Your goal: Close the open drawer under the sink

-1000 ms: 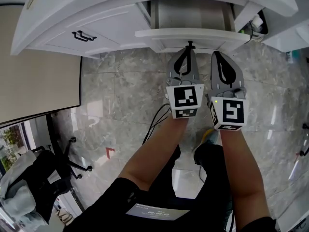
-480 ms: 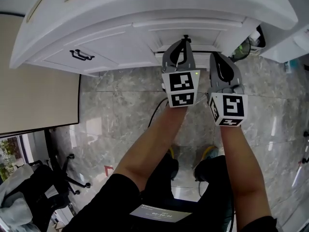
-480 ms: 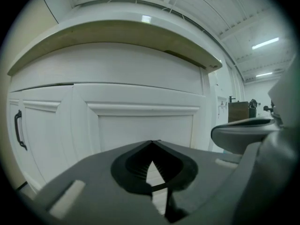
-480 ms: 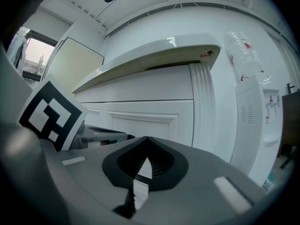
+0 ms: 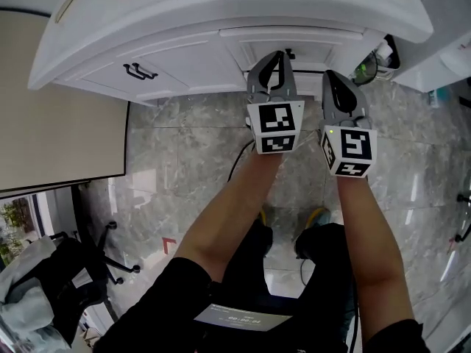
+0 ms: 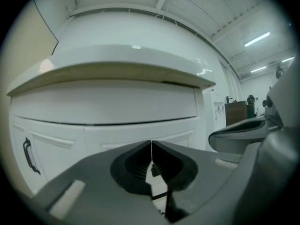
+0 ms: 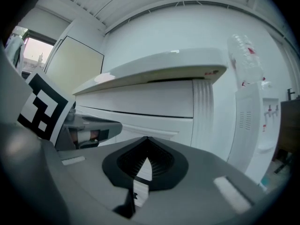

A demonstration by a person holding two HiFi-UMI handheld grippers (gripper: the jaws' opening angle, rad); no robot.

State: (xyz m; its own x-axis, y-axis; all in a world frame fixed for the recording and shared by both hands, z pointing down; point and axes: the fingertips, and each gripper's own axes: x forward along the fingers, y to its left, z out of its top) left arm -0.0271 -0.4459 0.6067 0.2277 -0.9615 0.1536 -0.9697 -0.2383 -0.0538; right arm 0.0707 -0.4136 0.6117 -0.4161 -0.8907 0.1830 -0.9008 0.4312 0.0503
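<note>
The white drawer under the sink counter sits flush with the cabinet front, and its small black handle shows between the two grippers. My left gripper is shut and empty, its tips right at the drawer front just left of the handle. I cannot tell whether they touch. My right gripper is also shut and empty, a little lower and to the right. In the left gripper view the jaws meet in front of the white drawer panel. The right gripper view shows its closed tips below the counter overhang.
A cabinet door with a black handle lies to the left. A beige board stands at far left, with an office chair below it. A white appliance stands right of the cabinet. Cables run over the marble floor.
The drawer was pulled out a second ago and has slid in flush with the cabinet. Both grippers moved forward toward the cabinet with it.
</note>
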